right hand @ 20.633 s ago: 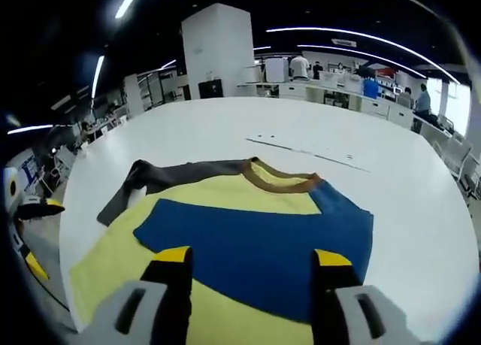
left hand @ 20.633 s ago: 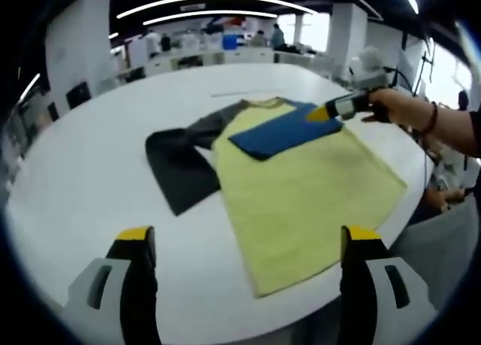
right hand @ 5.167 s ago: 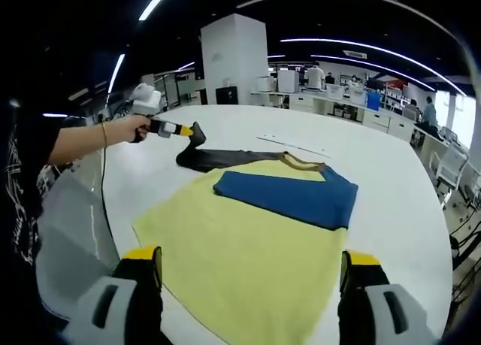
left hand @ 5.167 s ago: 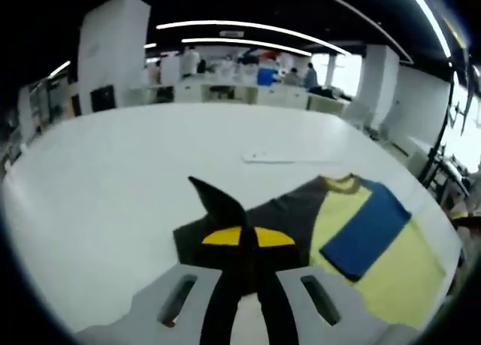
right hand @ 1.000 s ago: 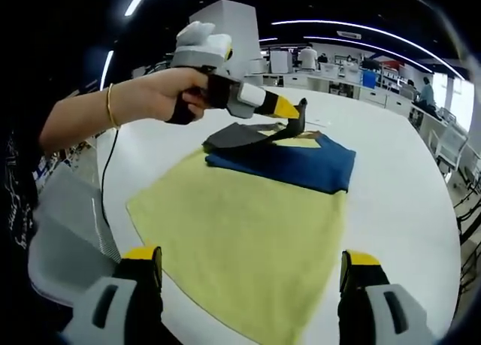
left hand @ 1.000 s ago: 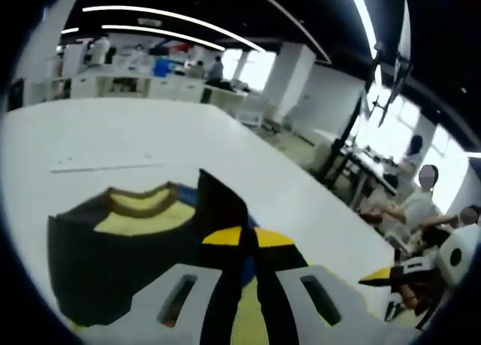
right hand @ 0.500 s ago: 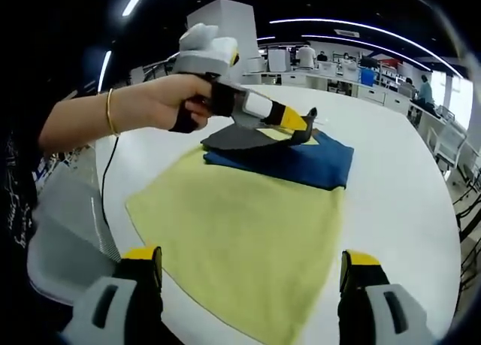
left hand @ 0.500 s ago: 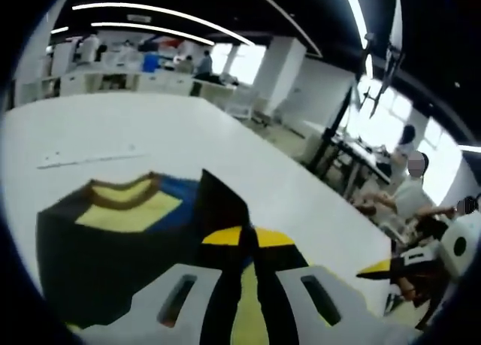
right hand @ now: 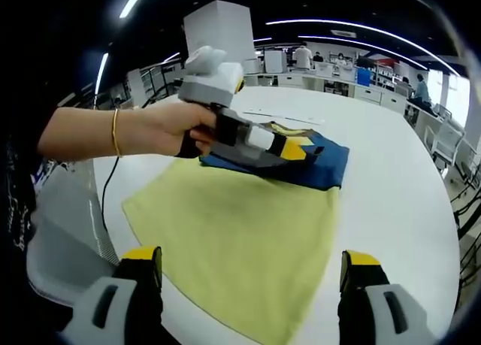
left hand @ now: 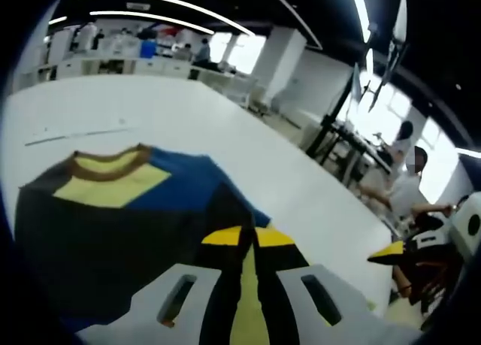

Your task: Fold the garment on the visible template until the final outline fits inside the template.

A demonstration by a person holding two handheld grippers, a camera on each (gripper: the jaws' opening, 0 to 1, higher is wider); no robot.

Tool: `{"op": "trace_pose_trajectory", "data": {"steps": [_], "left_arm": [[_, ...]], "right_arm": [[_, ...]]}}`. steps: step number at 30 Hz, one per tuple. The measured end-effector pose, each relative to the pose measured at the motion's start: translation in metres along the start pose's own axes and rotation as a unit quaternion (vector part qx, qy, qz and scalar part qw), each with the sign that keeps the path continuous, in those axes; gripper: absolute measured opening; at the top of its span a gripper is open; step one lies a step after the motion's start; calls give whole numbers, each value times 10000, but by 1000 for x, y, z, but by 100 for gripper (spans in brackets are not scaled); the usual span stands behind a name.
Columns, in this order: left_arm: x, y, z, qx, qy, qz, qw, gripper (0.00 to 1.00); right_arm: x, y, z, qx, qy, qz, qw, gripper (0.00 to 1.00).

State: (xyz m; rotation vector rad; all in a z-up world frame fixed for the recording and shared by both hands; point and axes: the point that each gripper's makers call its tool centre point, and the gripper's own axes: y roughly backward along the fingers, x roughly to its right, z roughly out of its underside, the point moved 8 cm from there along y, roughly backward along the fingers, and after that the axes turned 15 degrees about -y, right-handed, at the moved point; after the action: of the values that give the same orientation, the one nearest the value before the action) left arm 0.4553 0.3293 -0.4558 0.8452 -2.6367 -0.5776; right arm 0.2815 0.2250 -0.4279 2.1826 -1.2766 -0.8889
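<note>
With both sleeves now lying across the yellow shirt (right hand: 233, 232), the left gripper (left hand: 242, 238) pinches the dark sleeve (left hand: 98, 243) near 6 o'clock, the right gripper (right hand: 244, 264) hangs spread, and the body folds appear left.

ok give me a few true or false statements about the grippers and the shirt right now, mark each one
1. The left gripper is shut on the dark sleeve. True.
2. The right gripper is shut on the yellow shirt. False: its fingers stand wide apart, holding nothing.
3. The blue sleeve lies folded over the shirt. True.
4. The shirt lies on a black table. False: the table is white.
</note>
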Motion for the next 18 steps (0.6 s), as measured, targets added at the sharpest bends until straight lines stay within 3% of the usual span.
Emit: {"op": "trace_pose_trajectory", "data": {"steps": [5,7,14,18], "left_arm": [[6,-3,3,24,-52,196,9998,8],[7,-2,3,56,-294,186,9994,16],[-5,10,0,65,-668,-109,9977,54],[-16,20,0,17,-841,-384,9957,81]], "right_arm": [[1,0,2,-12,-46,25,10000,100],[1,-1,2,-12,-54,18,10000,100],[-2,-6,-1,-16,-43,-35,10000,100],[-1,-7,-3,14,-51,-54,10000,100]]}}
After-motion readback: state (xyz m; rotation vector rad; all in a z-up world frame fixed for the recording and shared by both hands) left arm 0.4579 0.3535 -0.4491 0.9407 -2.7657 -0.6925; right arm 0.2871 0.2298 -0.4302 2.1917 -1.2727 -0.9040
